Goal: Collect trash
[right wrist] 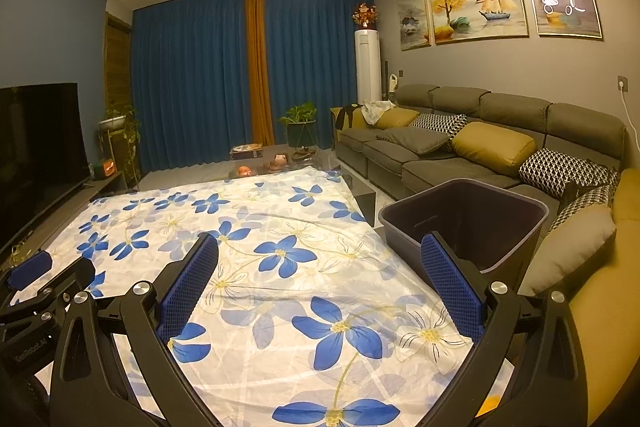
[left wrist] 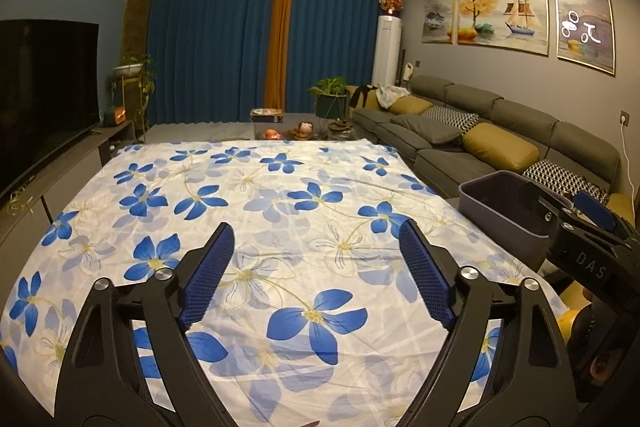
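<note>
From the left wrist: left gripper (left wrist: pixel 316 267) hovering over the desk (left wrist: pixel 280 187) draped in white cloth with blue flowers, jaws spread with nothing between, likely ready for a first pick. No trash visible on the cloth. Dark grey plastic bin (left wrist: pixel 500 207) parked at the desk's right edge, probably for easy dropping; inside mostly hidden. From the right wrist: right gripper (right wrist: pixel 320 275) likewise spread and empty; bin interior looking empty as far as visible, floor hidden.
</note>
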The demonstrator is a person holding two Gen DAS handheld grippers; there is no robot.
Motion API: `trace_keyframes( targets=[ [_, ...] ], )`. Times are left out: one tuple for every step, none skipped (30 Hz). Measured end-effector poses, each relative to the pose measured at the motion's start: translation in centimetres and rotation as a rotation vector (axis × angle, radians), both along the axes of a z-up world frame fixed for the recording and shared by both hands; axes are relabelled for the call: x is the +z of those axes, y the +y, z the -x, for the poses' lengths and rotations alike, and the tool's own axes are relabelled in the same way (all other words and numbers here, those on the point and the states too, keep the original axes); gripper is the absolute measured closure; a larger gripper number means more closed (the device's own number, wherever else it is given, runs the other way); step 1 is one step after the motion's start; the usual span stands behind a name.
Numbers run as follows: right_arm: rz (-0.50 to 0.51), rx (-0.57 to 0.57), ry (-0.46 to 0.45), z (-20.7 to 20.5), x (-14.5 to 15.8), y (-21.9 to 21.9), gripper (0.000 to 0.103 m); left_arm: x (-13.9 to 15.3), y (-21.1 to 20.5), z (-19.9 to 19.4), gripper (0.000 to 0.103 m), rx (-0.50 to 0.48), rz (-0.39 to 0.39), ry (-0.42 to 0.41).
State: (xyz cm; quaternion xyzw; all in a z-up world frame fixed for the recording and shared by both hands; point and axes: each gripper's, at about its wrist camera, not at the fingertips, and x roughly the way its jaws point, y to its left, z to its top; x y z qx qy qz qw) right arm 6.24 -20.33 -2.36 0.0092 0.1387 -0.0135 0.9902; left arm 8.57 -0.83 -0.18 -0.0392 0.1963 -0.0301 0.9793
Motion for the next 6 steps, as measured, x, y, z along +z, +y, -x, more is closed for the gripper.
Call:
trace_keyframes(
  targets=[
    [-0.001,-0.001,0.0,0.02,0.0,-0.02,0.006,-0.02,0.02,0.07,0.016,0.005,0.002,-0.001],
    [-0.002,-0.001,0.0,0.02,-0.02,-0.06,0.006,-0.04,0.13,0.11,0.016,0.009,0.005,-0.002],
    [-0.003,-0.001,0.0,0.04,-0.01,-0.04,0.006,-0.05,0.26,0.13,0.015,0.011,0.01,-0.004],
    [-0.002,-0.001,-0.001,0.03,-0.02,-0.07,0.006,-0.08,0.39,0.12,0.015,0.01,0.016,-0.005],
    [-0.003,-0.002,-0.001,0.04,-0.02,-0.07,0.006,-0.13,0.48,0.16,0.014,0.012,0.021,-0.003],
    [-0.003,-0.002,-0.001,0.04,-0.03,-0.1,0.006,-0.18,0.58,0.17,0.013,0.02,0.022,-0.002]
  ],
)
